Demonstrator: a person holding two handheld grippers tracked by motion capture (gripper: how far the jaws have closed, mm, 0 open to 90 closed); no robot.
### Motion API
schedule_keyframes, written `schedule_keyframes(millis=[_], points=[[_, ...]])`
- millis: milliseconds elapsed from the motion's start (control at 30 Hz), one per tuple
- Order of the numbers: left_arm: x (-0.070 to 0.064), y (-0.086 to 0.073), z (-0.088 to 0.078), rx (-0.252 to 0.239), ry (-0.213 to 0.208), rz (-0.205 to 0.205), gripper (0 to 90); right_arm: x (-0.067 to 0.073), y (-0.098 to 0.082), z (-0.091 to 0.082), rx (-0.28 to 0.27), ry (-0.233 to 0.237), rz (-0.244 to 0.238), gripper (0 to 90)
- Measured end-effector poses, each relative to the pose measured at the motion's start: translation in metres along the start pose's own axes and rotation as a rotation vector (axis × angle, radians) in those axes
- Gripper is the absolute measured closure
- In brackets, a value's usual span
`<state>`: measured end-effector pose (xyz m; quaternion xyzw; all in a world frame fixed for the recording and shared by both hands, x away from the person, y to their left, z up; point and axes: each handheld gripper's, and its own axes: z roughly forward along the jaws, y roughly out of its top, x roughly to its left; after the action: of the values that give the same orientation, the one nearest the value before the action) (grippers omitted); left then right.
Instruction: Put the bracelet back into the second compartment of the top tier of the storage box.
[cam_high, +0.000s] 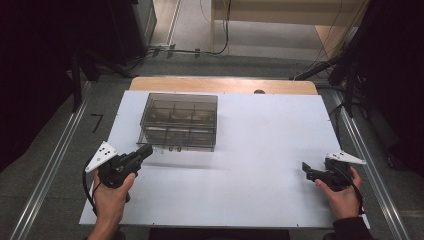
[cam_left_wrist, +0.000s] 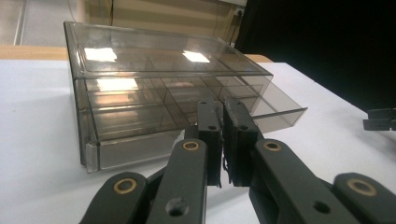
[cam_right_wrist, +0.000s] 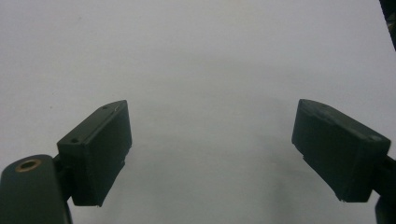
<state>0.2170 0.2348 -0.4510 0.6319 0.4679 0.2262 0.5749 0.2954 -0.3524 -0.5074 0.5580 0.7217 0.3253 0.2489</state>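
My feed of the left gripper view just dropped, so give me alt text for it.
The left claw is shut with nothing between its jaws, pointing at a smoky clear plastic box with dividers inside. The box's drawer is slid partly out at the right. The box sits on a white table; the other claw pokes in at far right.

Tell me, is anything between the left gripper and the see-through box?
No. The left gripper, jaws shut, points at the clear box over bare white table. Nothing visible lies in that gap.
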Motion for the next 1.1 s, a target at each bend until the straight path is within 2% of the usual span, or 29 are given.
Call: schedule_keyframes(millis=[367, 1100], points=[[-0.004, 0.009, -0.002, -0.036, -0.015, 0.007, 87.3, 0.000, 0.000, 0.000, -0.003, -0.004, -0.001, 10.4], [-0.008, 0.018, 0.001, -0.057, -0.028, 0.016, 87.3, -0.001, 0.000, -0.001, -0.007, -0.007, 0.005, 10.4]])
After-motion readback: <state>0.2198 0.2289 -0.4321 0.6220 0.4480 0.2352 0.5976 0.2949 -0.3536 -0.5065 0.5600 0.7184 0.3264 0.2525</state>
